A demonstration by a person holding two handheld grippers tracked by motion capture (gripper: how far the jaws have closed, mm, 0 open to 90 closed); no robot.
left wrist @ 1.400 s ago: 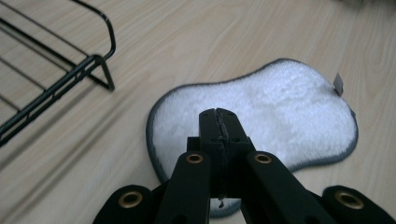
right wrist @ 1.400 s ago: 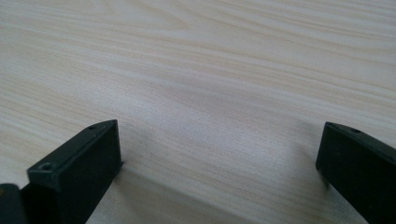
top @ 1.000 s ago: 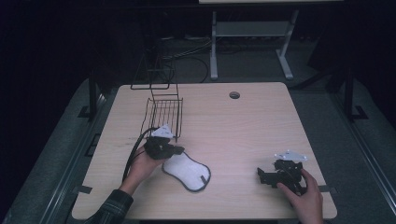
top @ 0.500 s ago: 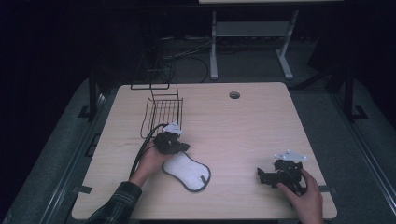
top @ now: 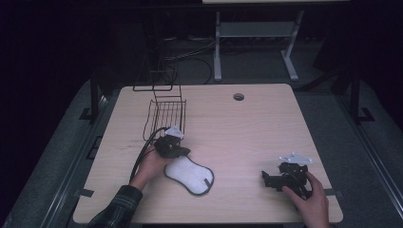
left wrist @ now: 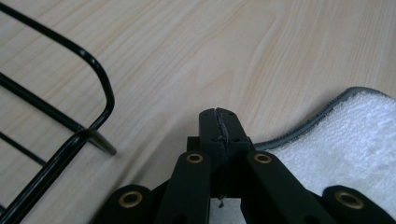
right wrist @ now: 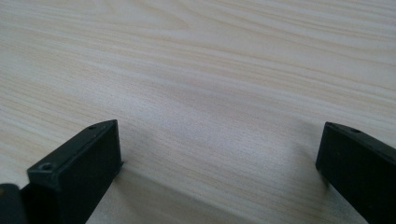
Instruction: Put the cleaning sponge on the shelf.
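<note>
Pad (top: 189, 175), white terry with grey piping, lies flat on the table (top: 247, 128) just right of the wire basket (top: 165, 116). It looks light and floppy; its stitched edge suits pinching. Left gripper (left wrist: 219, 122) is closed empty beside that edge; right gripper (right wrist: 219, 154) rests spread apart.

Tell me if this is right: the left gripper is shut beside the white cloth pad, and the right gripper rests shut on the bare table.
Not quite: the right gripper is open; the right gripper view shows its jaws wide apart over bare table. The left gripper is indeed shut beside the white cloth pad.
</note>
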